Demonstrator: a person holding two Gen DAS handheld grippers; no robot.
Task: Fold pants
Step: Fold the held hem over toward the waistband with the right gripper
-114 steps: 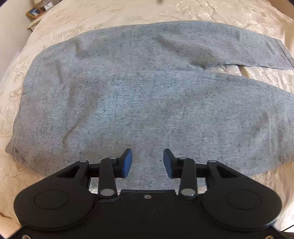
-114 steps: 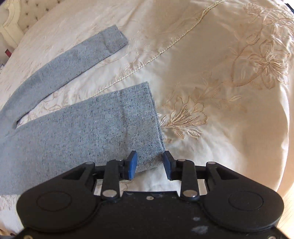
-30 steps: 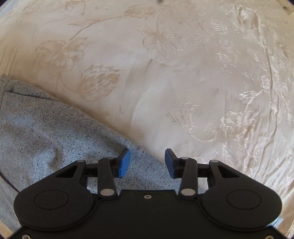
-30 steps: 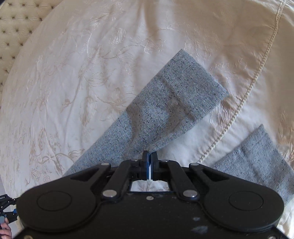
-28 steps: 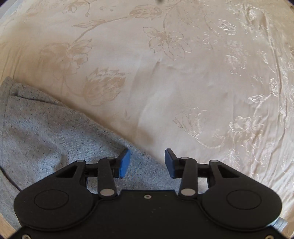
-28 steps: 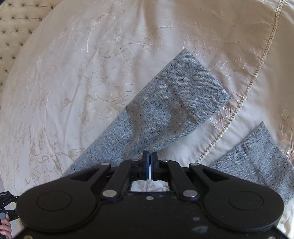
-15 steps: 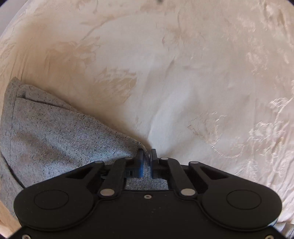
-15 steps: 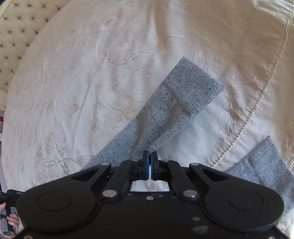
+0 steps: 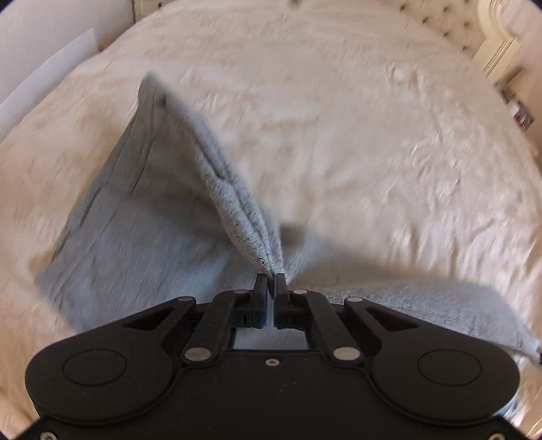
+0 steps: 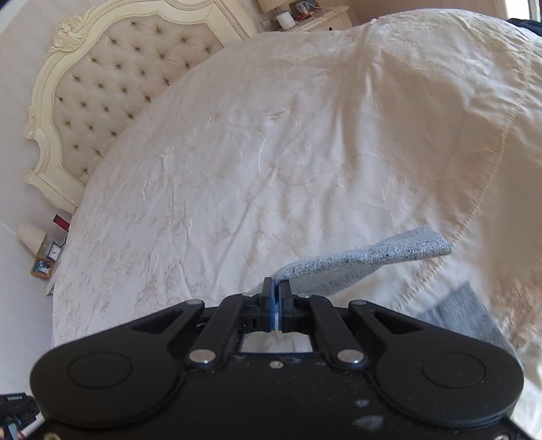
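Note:
The grey flecked pants (image 9: 142, 223) lie on a cream embroidered bedspread (image 9: 372, 135). My left gripper (image 9: 270, 281) is shut on the edge of the waist end, which rises from the bed in a tent-like ridge; this view is blurred by motion. My right gripper (image 10: 276, 286) is shut on the edge of one pant leg (image 10: 366, 259), whose cuff hangs lifted above the bedspread (image 10: 271, 152). The other leg (image 10: 464, 314) lies flat at the lower right of that view.
A tufted cream headboard (image 10: 111, 74) stands at the back left. A bedside table with a lamp (image 10: 32, 237), a small clock and a framed picture (image 10: 42, 267) sits at the left. Another nightstand (image 10: 315, 15) is at the top.
The left gripper closed on the waist edge and swept it up and across the bed. The right gripper stayed shut on the leg, rose and tilted up, bringing the headboard into view.

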